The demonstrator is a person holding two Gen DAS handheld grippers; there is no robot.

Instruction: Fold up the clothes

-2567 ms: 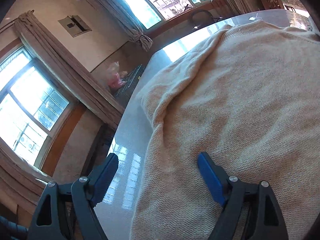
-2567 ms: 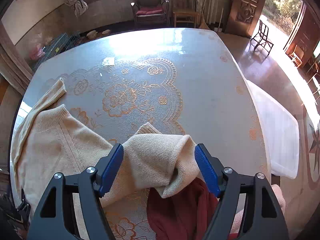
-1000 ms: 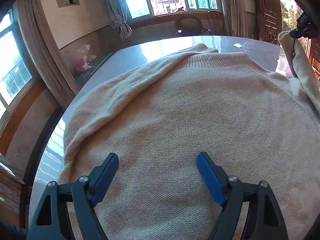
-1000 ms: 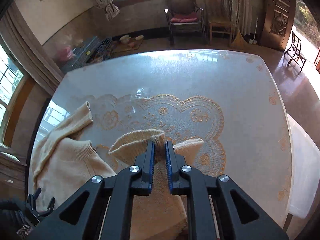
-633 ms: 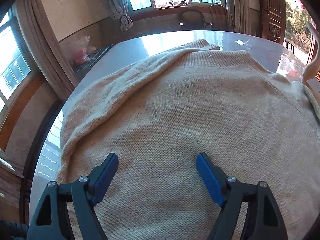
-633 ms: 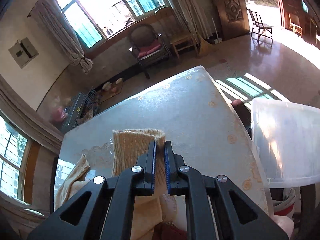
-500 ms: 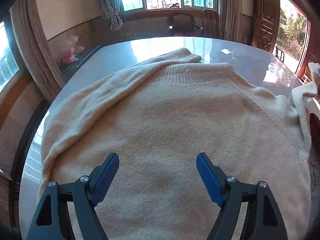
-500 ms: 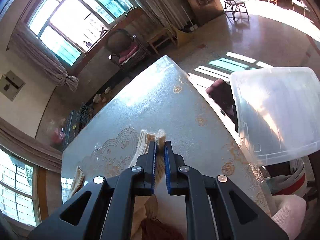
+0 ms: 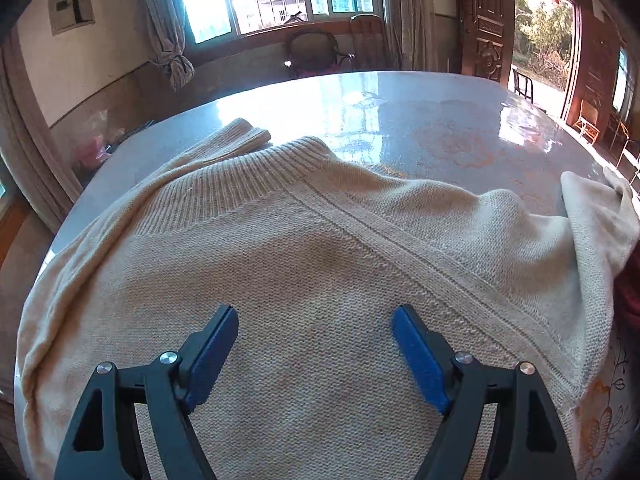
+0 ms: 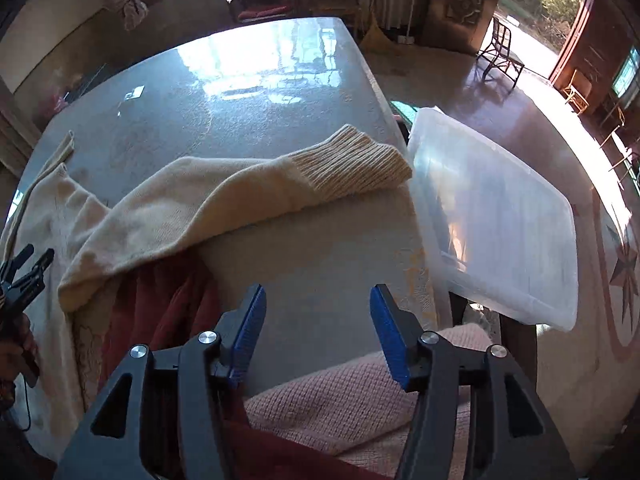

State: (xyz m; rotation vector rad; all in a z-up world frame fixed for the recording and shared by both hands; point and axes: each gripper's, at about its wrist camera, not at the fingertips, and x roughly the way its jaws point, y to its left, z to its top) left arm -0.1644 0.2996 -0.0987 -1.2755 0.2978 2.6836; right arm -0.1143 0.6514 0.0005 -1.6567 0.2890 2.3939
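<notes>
A cream knit sweater (image 9: 320, 248) lies spread on the round table (image 9: 420, 120), collar toward the far side. My left gripper (image 9: 314, 330) is open and empty, hovering just above the sweater's body. In the right wrist view the sweater's right sleeve (image 10: 248, 196) lies stretched out across the table, its ribbed cuff (image 10: 360, 164) near the table's right edge. My right gripper (image 10: 316, 304) is open and empty, above bare tabletop in front of the sleeve. The left gripper shows at the left edge of that view (image 10: 24, 276).
A dark red garment (image 10: 160, 304) lies under the sleeve near the table's front edge. A pink knit garment (image 10: 352, 396) lies below my right gripper. A clear plastic bin (image 10: 492, 224) stands off the table's right edge. Chairs stand by the far windows.
My right gripper was shut on the sleeve cuff and held it up; now it has opened and the sleeve lies flat across the table. My left gripper stayed open and pulled back a little.
</notes>
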